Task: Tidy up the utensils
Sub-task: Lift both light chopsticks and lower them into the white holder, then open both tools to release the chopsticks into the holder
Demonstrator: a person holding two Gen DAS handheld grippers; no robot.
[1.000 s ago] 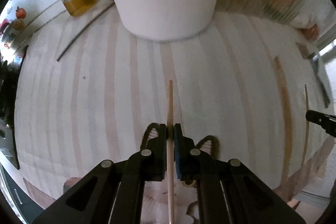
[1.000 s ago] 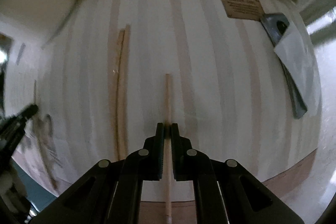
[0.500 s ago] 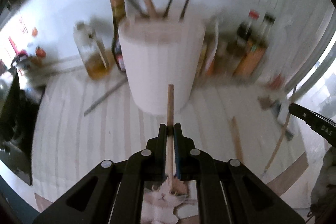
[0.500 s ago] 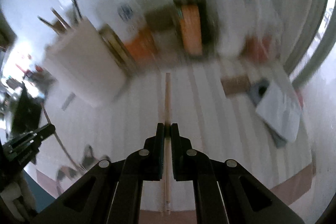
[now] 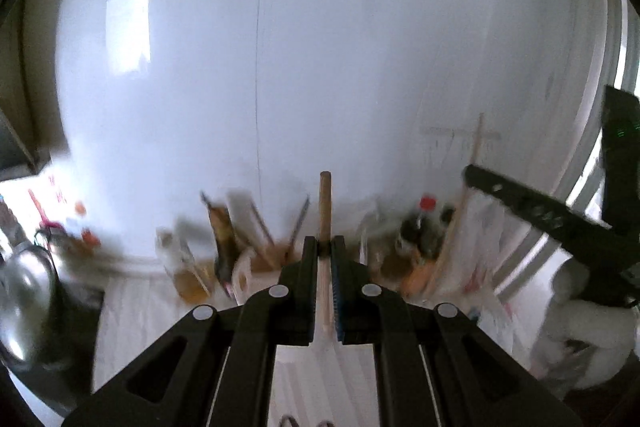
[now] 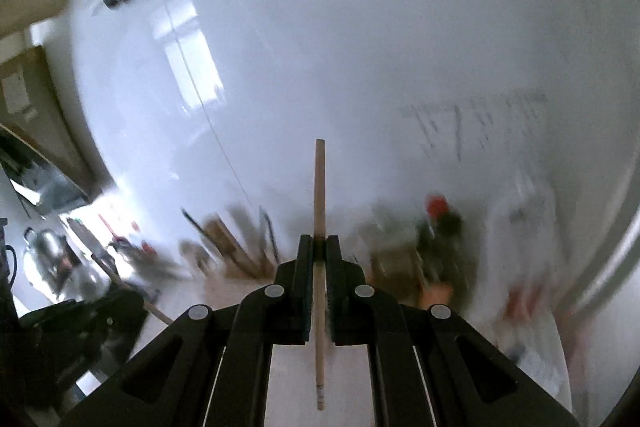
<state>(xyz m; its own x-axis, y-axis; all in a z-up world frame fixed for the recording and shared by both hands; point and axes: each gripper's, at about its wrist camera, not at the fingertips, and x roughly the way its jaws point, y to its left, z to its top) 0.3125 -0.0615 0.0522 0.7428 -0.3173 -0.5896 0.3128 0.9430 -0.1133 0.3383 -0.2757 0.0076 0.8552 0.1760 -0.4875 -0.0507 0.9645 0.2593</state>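
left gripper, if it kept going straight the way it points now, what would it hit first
Probably the white wall. The left gripper, shut on a wooden chopstick, aims above the blurred utensil holder and bottles, so the chopstick's tip would likely touch first. Depth is unclear.

Left gripper, right gripper: jaws seemingly clamped, raised.

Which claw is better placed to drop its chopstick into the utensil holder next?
Probably the left claw. Its wooden chopstick lines up just right of the blurred holder with utensils sticking out. The right claw also grips a chopstick, but the holder sits further off to its left.
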